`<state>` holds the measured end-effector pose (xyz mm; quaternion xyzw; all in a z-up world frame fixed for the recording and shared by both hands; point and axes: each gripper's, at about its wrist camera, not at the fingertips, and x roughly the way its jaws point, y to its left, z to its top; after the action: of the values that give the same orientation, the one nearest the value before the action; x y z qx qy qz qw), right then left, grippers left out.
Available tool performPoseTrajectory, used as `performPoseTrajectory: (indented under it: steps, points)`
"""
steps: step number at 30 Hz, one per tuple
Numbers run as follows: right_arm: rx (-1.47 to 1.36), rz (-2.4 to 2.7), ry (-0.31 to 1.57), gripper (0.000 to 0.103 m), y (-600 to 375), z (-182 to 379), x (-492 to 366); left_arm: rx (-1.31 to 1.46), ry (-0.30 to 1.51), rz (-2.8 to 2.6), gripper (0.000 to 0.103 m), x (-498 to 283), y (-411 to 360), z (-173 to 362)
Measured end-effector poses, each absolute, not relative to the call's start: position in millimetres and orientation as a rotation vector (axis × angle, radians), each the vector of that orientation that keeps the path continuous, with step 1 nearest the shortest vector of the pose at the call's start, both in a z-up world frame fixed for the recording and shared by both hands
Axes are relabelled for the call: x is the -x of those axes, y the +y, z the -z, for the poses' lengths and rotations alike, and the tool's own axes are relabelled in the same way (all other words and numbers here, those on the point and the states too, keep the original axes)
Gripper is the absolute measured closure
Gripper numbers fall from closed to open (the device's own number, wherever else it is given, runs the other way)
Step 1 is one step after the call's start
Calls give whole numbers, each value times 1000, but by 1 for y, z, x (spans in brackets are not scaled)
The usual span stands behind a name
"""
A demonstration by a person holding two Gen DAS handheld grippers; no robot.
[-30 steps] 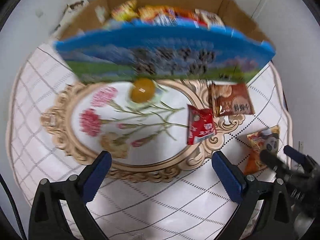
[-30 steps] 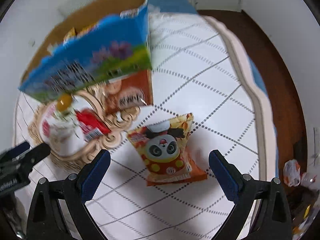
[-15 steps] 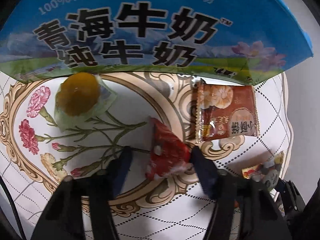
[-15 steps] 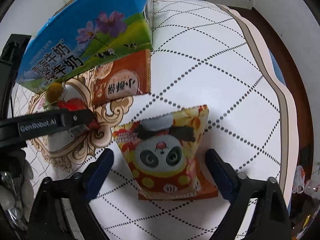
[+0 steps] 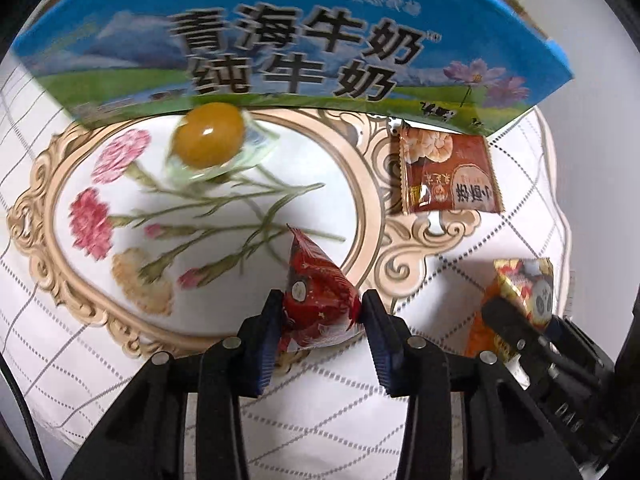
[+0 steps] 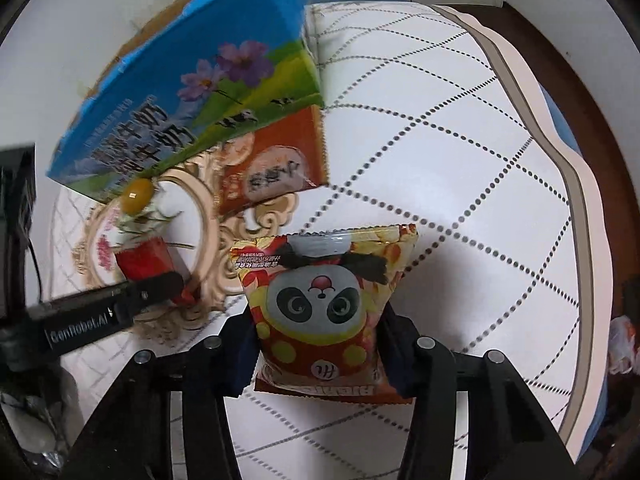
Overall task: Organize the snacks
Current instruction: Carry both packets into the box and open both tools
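Since a second ago our left hand-held gripper [image 5: 320, 316] closed on the red snack packet [image 5: 316, 300], our right hand-held gripper [image 6: 320, 344] on the panda snack bag [image 6: 320, 304].

Both wrist cameras look steeply down at close range onto the patterned tablecloth [image 5: 460, 400] — sharing the blue milk carton [image 5: 280, 40], the brown packet [image 6: 272, 164] and each other's gripper.
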<state>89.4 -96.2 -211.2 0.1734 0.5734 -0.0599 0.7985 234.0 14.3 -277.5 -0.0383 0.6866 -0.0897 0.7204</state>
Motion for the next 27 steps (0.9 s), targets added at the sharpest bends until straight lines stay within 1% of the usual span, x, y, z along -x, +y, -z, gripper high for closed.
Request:
performPoseTrajectory:
  steps: [3,7,12,15,17,21,27]
  points:
    - [-398,94,1203,50,-92,194,-86,118,1491,208,66,-229,28,259]
    - [-425,33,1150,51,-82,159,-90,183,1438,236,66,-230,43,222]
    - [-425,-54,1055,51,-66,102,-110,264,1347,293,66,-261,52,161]
    - [-420,-98,1007,51,-64,70,-133,282,1290,308,66,-296,62,128]
    - [-386,-103,972,51,-62,51,-157,272,1270,309,66,-325,63,119]
    - [-305,-53,959,51,-66,33,-207,228,1250,289,66,-375,56,110]
    - [-222,51,1032,51,-87,47,-267,178,1339,259,66,-416,49,144]
